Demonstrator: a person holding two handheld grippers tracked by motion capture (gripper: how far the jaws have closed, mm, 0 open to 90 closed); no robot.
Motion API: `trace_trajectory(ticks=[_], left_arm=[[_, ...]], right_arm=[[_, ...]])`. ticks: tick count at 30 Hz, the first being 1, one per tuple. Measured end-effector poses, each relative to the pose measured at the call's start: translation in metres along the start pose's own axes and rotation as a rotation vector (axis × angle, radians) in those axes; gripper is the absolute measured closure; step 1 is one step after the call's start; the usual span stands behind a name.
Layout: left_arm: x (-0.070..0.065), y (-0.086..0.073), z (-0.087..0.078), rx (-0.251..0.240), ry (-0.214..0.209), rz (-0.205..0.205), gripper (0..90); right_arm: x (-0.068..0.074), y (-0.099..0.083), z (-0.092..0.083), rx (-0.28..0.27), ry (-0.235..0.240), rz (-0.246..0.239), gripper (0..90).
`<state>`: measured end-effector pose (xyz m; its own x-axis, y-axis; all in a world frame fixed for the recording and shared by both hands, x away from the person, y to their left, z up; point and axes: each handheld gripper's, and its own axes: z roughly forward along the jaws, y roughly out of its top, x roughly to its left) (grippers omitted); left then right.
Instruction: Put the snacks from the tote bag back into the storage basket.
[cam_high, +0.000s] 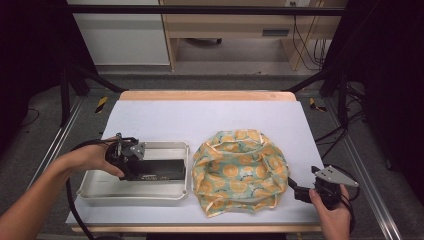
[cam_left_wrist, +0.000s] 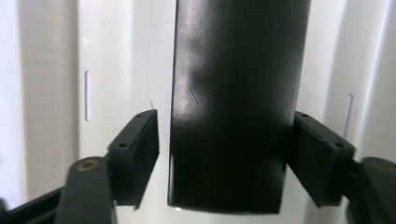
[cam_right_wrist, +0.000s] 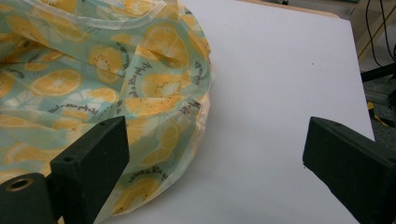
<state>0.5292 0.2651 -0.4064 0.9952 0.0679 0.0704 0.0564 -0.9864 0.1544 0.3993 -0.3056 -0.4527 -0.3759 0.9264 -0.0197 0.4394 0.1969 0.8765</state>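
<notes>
Counter (cam_high: 165, 117), pale blue sheet, wooden far edge. White tray (cam_high: 100, 192) at near left, holding black box (cam_high: 162, 170); left tongs (cam_left_wrist: 224, 149) straddle box, slight gap at one pad. Orange-print cloth bag (cam_high: 240, 170) just beside tray. Right tongs (cam_right_wrist: 215, 154) wide, empty, at bag's edge.

There are two grippers: the left gripper (cam_high: 150, 167) and the right gripper (cam_high: 296, 190). One black box (cam_high: 161, 170) sits between the left one's jaws. One white tray (cam_high: 100, 192) lies under it. One orange-print bag (cam_high: 240, 170) sits just beside the right one.
</notes>
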Motion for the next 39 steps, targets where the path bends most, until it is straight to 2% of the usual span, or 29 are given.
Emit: trace_trajectory(ticks=[7,13,16,22,24,26,28,29,30,31,32,33,35,36,37,38,39], left_arm=[[-0.003,0.004,-0.011,-0.019,0.023,-0.002,18.2],[-0.003,0.01,-0.019,-0.045,0.039,-0.019,14.0],[-0.004,0.014,-0.024,-0.065,0.052,-0.047,11.1],[-0.01,0.027,-0.036,-0.107,0.09,-0.068,9.5],[-0.013,0.033,-0.042,-0.137,0.116,-0.094,9.2],[-0.014,0.035,-0.044,-0.147,0.118,-0.105,8.8],[-0.016,0.041,-0.052,-0.19,0.141,-0.132,8.2],[-0.016,0.041,-0.052,-0.19,0.141,-0.132,8.0],[-0.019,0.044,-0.057,-0.22,0.156,-0.148,7.9],[-0.019,0.044,-0.057,-0.22,0.156,-0.148,7.9],[-0.021,0.047,-0.062,-0.249,0.178,-0.178,7.9],[-0.021,0.047,-0.062,-0.249,0.178,-0.178,7.9],[-0.023,0.049,-0.066,-0.292,0.193,-0.212,7.9],[-0.024,0.049,-0.067,-0.316,0.206,-0.237,7.8],[-0.024,0.047,-0.069,-0.35,0.236,-0.288,7.6],[-0.024,0.046,-0.071,-0.377,0.247,-0.319,7.6],[-0.024,0.046,-0.071,-0.377,0.247,-0.319,7.6]], right_arm=[[0.001,0.0,0.0,0.0,0.001,0.0,7.6],[0.0,0.0,0.0,-0.002,0.0,0.002,7.5],[0.001,0.0,0.0,0.003,0.003,0.005,7.5],[0.002,0.0,0.001,0.004,0.003,0.001,7.4],[0.002,0.0,0.001,0.004,0.004,0.004,7.4],[0.002,0.0,0.001,0.004,0.004,0.005,7.4],[0.001,0.0,0.001,0.003,0.002,0.0,7.4],[0.001,0.0,0.001,0.003,0.002,0.0,7.4],[0.002,0.001,0.001,0.004,0.004,0.002,7.3],[0.002,0.001,0.001,0.004,0.004,0.002,7.3],[0.002,0.001,0.001,0.004,0.003,0.002,7.3],[0.002,0.001,0.001,0.004,0.003,0.002,7.3],[0.002,0.001,0.001,0.003,0.002,0.003,7.3],[0.002,0.001,0.001,0.003,0.004,0.004,7.3],[0.002,0.001,0.001,0.004,0.003,0.001,7.3],[0.002,0.001,0.001,0.004,0.004,0.0,7.3],[0.002,0.001,0.001,0.004,0.004,0.0,7.3]])
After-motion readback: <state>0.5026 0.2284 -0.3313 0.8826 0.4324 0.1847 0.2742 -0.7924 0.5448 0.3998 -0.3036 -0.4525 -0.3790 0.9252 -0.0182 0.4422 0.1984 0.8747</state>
